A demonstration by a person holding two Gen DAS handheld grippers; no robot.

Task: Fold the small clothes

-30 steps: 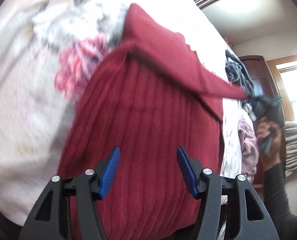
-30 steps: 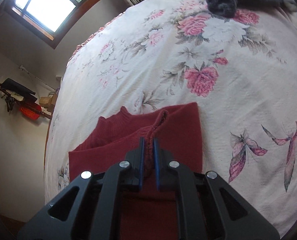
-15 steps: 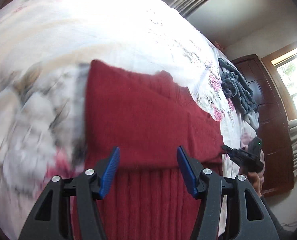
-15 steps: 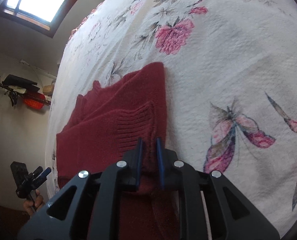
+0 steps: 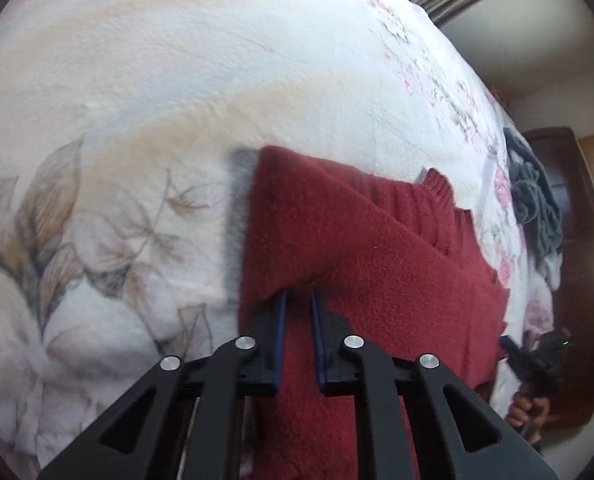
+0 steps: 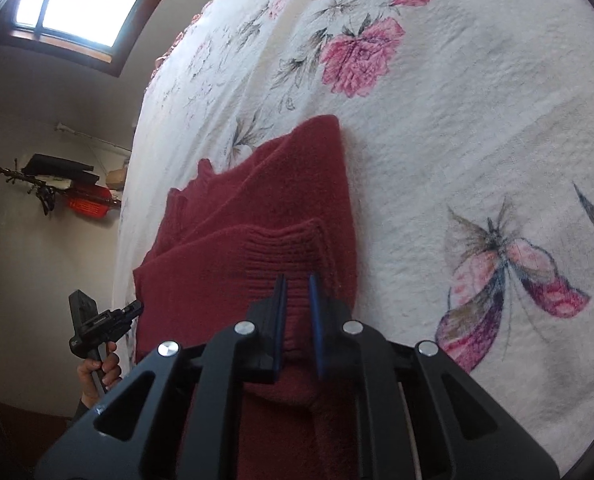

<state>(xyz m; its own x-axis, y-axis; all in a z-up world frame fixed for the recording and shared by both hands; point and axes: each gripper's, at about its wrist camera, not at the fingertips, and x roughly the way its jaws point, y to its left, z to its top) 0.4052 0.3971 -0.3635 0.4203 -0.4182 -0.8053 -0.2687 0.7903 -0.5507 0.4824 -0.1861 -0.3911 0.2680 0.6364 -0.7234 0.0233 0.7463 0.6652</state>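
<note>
Left wrist view — left gripper (image 5: pixel 297 300), black frame with blue-lined fingers, drawn close together on a fold of the red sweater (image 5: pixel 377 264); cloth fills the narrow gap, the fingertips partly buried under the folded edge, so the exact bite is hidden. The sweater lies on the floral bedspread (image 5: pixel 157 100), one sleeve laid diagonally across the body; ribbed collar peaks at the far edge; the lower part runs out of frame beneath the gripper. Grey garments (image 5: pixel 537 200) heaped further along the bed, blurred, kind not discernible; a dark wooden door (image 5: pixel 569 240) behind them. At the right edge, the right gripper (image 5: pixel 537 354) seen from outside, a hand (image 5: pixel 531 410) on its handle; its jaws too small and dark to read here.

Right wrist view — right gripper (image 6: pixel 297 300), jaws nearly together and clamped on the sweater's ribbed cuff (image 6: pixel 285 248); the cuff lies over the folded body, near the sweater's right-hand edge. Bedspread pattern sharp here — pink roses (image 6: pixel 357 56), a butterfly (image 6: pixel 509 272) — unlike the washed-out left view. Only this view shows a window (image 6: pixel 77 4), a wall rack (image 6: pixel 61 192) with dark and red items, indistinct; also the left gripper from outside, held in a hand (image 6: pixel 97 372) cut off below.
</note>
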